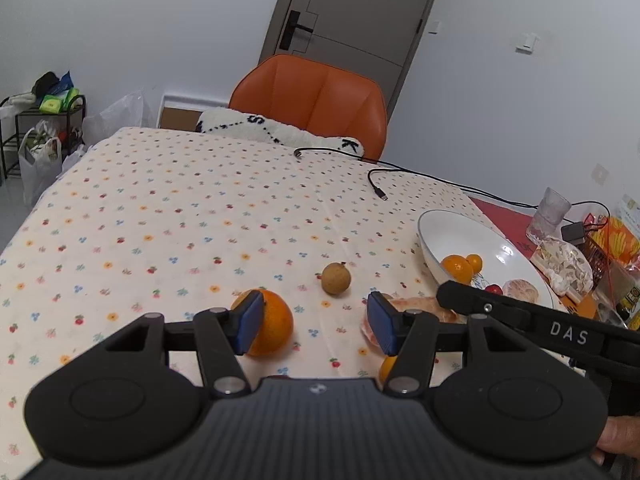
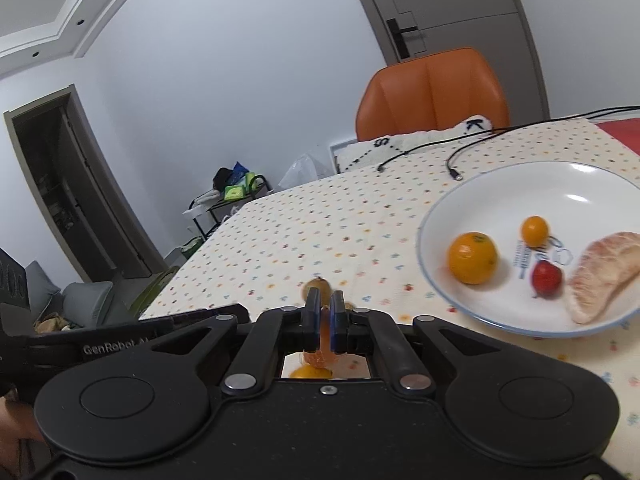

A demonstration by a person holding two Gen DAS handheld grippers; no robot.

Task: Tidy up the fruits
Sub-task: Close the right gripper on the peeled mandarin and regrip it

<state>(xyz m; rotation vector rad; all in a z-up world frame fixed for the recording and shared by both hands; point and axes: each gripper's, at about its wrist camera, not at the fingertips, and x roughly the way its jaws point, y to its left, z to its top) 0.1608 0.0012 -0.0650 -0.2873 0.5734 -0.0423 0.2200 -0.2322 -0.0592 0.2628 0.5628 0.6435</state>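
Left gripper [image 1: 316, 322]: jaws spread wide, empty, beside the orange [image 1: 269, 322].
Right gripper [image 2: 325, 322]: clamped on an orange segment [image 2: 320, 350].
Bowl [image 2: 440, 292]: holds fruit.

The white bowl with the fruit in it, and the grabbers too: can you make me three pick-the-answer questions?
1. Where is the small round brown fruit?
A. in the bowl
B. on the orange chair
C. on the flower-dotted tablecloth

2. How many pieces of fruit lie in the white ceramic bowl?
A. four
B. one
C. eight

3. What is the right gripper doing?
A. wide open
B. shut on a peeled orange fruit segment
C. holding a cup

Answers:
C, it sits on the cloth ahead of the open left gripper.
A, the right wrist view shows four there.
B, its fingers pinch the segment.
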